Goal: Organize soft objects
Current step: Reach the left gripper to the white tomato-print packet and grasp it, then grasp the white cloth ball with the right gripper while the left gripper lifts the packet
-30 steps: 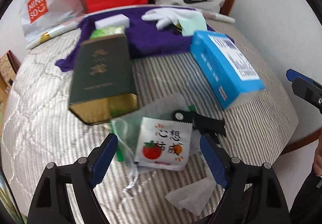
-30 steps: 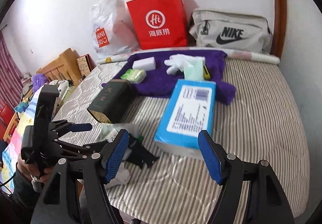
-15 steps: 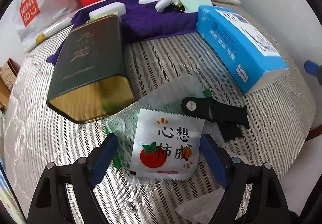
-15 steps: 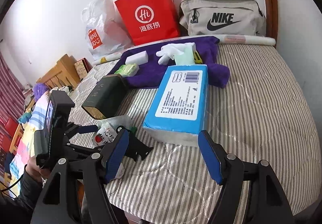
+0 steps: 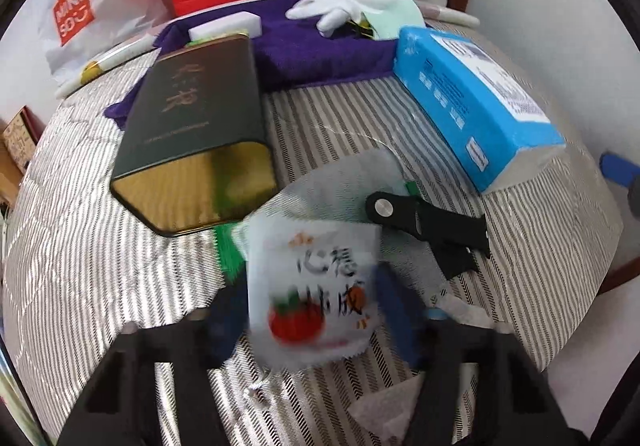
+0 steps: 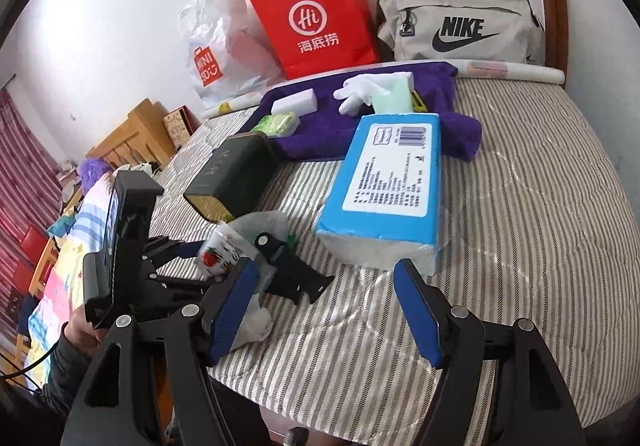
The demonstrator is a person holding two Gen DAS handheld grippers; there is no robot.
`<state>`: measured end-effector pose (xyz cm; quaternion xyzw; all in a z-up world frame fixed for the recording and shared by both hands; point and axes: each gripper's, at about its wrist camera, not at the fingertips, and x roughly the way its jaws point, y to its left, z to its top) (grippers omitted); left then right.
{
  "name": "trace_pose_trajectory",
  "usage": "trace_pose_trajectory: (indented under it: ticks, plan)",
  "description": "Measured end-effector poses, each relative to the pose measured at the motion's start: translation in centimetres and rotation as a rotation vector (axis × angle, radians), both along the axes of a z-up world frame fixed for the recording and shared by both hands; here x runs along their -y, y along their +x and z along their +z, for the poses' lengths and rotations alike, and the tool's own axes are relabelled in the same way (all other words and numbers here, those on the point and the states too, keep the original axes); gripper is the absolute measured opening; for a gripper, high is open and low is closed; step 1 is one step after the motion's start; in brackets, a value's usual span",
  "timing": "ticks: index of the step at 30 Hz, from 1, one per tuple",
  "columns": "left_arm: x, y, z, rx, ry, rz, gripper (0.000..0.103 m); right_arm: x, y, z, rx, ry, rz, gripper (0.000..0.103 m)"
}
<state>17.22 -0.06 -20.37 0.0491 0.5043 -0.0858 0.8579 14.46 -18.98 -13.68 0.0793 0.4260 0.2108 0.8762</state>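
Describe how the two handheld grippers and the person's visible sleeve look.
Both are black open-frame linkages with silver rivets and flat blue pads. The right gripper is sharp; the left gripper blurs in its own view. A black box tops the left one. The sleeve is dark; a thin cable trails beside it.

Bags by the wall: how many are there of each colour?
Red paper bag: 1
White plastic bag: 1
Beige bag: 1
Total: 3
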Motion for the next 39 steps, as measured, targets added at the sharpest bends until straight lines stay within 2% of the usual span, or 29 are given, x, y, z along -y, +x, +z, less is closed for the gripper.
trace_pose_trajectory:
  ticks: [3,14,18,22,24,28,33,37,39]
  plan:
    - [-0.9,0.1,0.2,-0.009,-0.049,0.020,0.032,-0.1,-0.5,0.1,0.004,-0.001,0.008,0.071]
    - [-3.0,-0.8,1.0,-0.009,-0.112,0.057,0.015,-1.6,-1.1,0.0,-0.002,-0.005,0.043,0.071]
    - [-3.8,-1.1,1.3,-0.009,-0.125,0.064,0.015,-2.1,-1.4,-0.2,-0.006,-0.006,0.060,0.071]
    - [-4.9,-1.0,0.7,-0.060,-0.155,0.084,0.015,-2.8,-1.4,-0.6,-0.019,-0.017,0.081,0.071]
    - [-5.5,-1.1,0.4,-0.073,-0.178,0.096,0.020,-3.2,-1.5,-0.8,-0.027,-0.021,0.093,0.071]
    - [-6.2,-1.9,0.2,-0.072,-0.129,0.113,0.022,-3.8,-1.3,-1.1,-0.037,-0.030,0.105,0.071]
    - [-7.3,-3.1,0.1,-0.062,-0.143,0.114,0.023,-4.0,-1.2,-1.3,-0.050,-0.029,0.111,0.071]
    - [-7.6,-4.2,0.2,-0.044,-0.125,0.114,0.023,-4.2,-1.3,-1.3,-0.052,-0.032,0.118,0.071]
    - [-7.8,-4.6,0.1,-0.031,-0.120,0.112,0.019,-4.3,-1.4,-1.4,-0.054,-0.030,0.124,0.071]
